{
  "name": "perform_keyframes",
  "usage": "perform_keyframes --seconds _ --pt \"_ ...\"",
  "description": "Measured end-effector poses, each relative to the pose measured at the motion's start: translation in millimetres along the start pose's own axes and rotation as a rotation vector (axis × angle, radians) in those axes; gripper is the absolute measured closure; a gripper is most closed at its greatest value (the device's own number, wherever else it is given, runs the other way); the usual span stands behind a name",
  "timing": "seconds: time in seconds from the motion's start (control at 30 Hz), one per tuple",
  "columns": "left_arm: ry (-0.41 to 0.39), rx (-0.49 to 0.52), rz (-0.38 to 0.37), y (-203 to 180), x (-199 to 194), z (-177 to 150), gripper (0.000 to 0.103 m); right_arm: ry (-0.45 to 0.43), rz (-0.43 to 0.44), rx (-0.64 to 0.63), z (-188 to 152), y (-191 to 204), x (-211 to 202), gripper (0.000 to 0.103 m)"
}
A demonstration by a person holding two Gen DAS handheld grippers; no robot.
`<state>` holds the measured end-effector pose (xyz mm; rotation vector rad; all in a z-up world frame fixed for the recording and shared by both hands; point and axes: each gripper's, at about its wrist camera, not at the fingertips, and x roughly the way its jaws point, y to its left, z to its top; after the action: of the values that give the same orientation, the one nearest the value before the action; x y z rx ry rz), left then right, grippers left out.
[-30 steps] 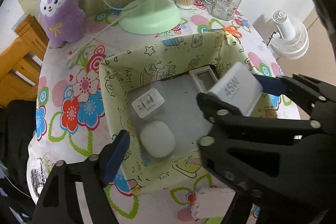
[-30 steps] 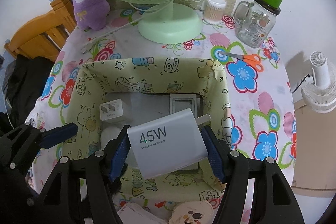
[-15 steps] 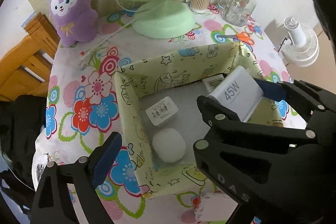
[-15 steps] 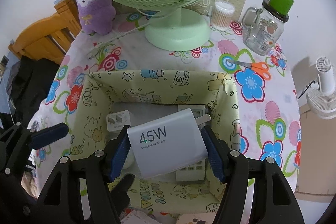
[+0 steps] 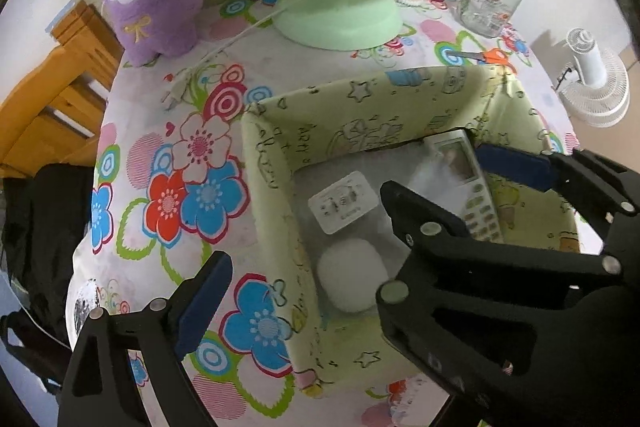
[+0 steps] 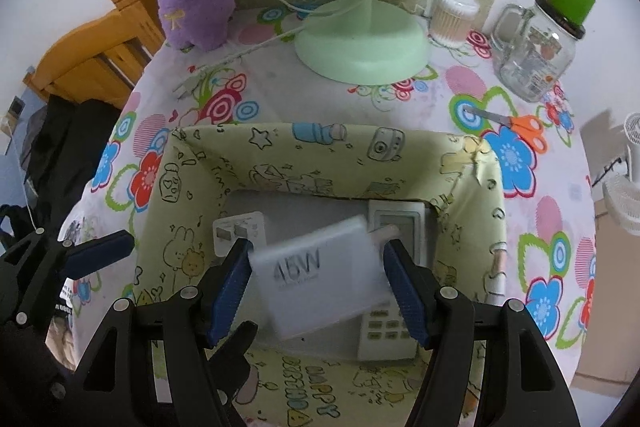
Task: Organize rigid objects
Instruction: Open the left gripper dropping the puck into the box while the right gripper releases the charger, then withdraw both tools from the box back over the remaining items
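A yellow-green cartoon-print fabric basket (image 6: 320, 163) (image 5: 272, 211) sits on the flowered tablecloth. Inside lie a white plug adapter (image 5: 344, 203) (image 6: 240, 231), a white oval case (image 5: 352, 275) and a white remote (image 6: 386, 335) (image 5: 476, 211). My right gripper (image 6: 318, 291) (image 5: 452, 183) hangs over the basket with its jaws opening. The white 45W charger (image 6: 320, 275) is between them, blurred and tilted, slipping free. My left gripper (image 5: 320, 287) (image 6: 184, 287) is wide open and holds nothing. It straddles the basket's left wall, and the right gripper hides its right finger.
At the back stand a green table fan (image 6: 360, 47), a purple plush (image 6: 192, 3), a cotton-swab tub (image 6: 456, 15) and a green-lidded glass jar (image 6: 540, 55). Orange-handled scissors (image 6: 516, 123) lie right of the basket. A wooden chair (image 5: 52, 99) is on the left, beyond the table edge.
The 45W charger, held firmly before, now tilts and blurs between the right jaws, lower over the remote. The left jaws have widened and shifted left across the basket's wall.
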<state>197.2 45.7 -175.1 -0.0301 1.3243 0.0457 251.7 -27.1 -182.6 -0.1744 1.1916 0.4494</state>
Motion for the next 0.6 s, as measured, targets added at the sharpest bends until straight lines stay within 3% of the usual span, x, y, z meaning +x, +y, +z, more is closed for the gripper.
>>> perform_keyframes --seconds 0.27,0.6 --pt "-0.005 0.011 -0.003 -2 -4 -2 0.008 -0.021 0.012 -0.017 -1 3 -6 0.016" --pt "-0.03 0.04 -0.01 -18 -15 -9 0.008 -0.051 -0.01 -0.017 -13 -9 -29 0.007"
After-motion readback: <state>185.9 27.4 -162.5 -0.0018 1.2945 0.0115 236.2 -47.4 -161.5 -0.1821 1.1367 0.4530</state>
